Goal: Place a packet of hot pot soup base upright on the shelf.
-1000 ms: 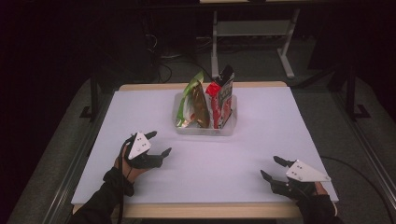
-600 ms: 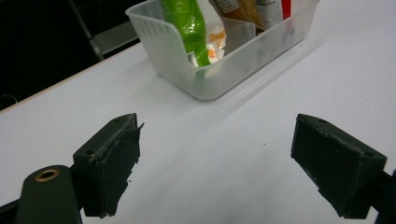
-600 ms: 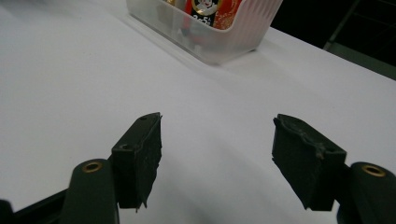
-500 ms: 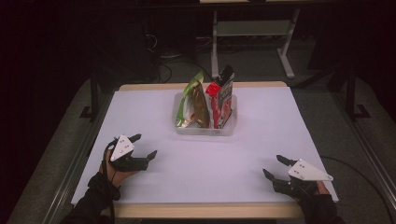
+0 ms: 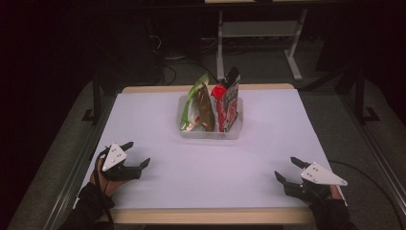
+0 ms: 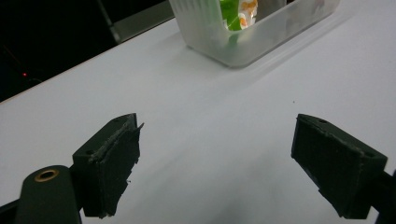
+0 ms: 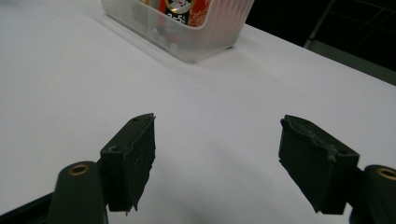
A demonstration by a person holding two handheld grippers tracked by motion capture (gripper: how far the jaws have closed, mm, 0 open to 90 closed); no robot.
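Bin (image 5: pixel 210 130): clear plastic, upper centre of frame on white surface (image 5: pixel 158 120), green bag (image 5: pixel 198 103) and red-black pack (image 5: pixel 227 98) upright inside | my left gripper (image 5: pixel 135 154): lower left, jaws apart, empty | my right gripper (image 5: pixel 287 169): lower right, jaws apart, empty.

The high view looks down from the near edge; both gripper views sit low over the white tabletop (image 5: pixel 201 167), facing the translucent plastic bin (image 6: pixel 243 44) at frame top.
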